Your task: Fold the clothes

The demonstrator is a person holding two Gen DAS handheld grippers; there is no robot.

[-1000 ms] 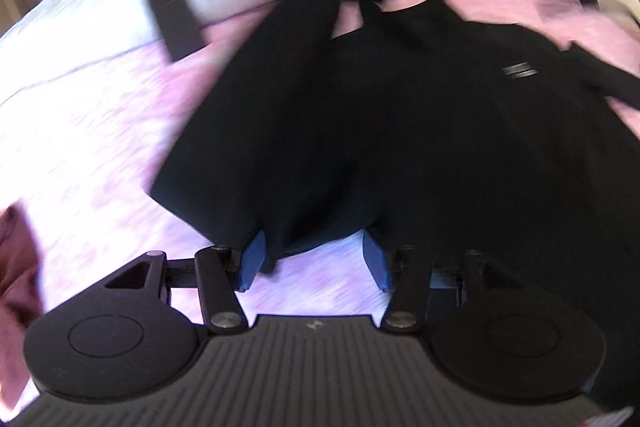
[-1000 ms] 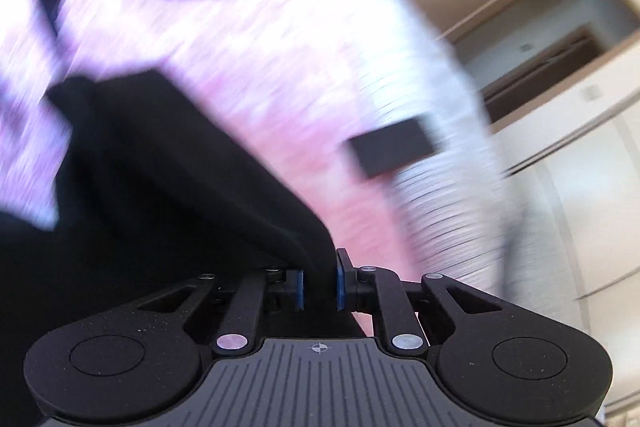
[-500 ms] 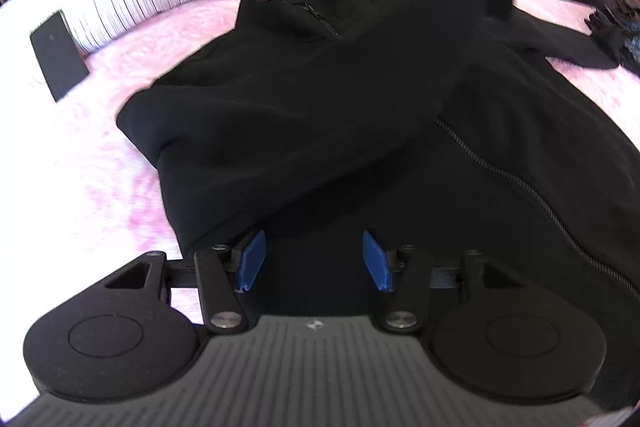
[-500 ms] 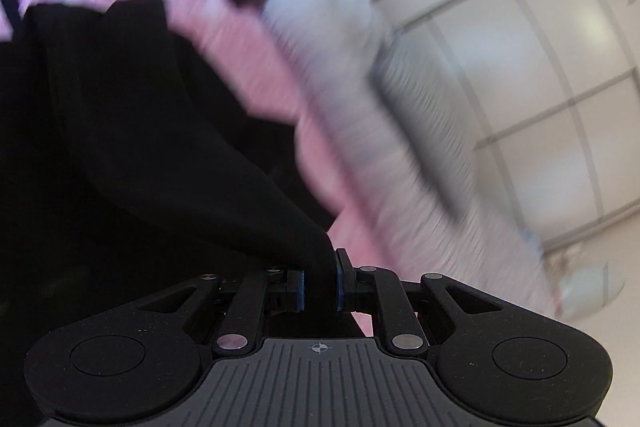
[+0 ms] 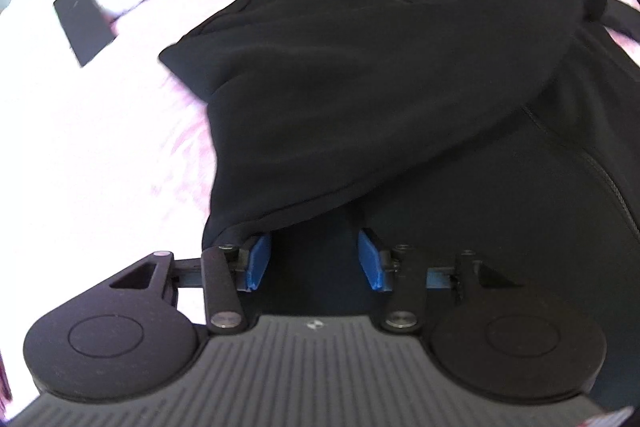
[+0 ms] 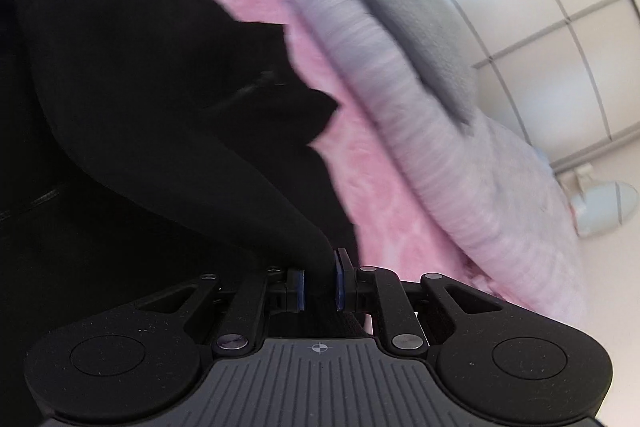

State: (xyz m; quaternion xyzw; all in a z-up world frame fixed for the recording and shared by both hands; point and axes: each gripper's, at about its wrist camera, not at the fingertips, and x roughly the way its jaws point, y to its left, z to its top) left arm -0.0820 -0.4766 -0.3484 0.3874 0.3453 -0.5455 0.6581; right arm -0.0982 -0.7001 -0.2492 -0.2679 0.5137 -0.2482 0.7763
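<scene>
My right tool (image 6: 319,283) pinches the black jacket's (image 5: 360,99) sleeve (image 6: 224,187).
My left tool (image 5: 310,261) gapes wide, empty, over the hem; the sleeve drapes across the jacket on the bed (image 5: 100,147).

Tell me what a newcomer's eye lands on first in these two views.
The black zip jacket dominates, spread over the pink bedspread, one side drawn across its front. The right gripper is clamped on a pulled-up stretch of its fabric, while the left gripper sits open at the hem with blue pads apart. A dark flat rectangle lies on the bed beyond, at left.
</scene>
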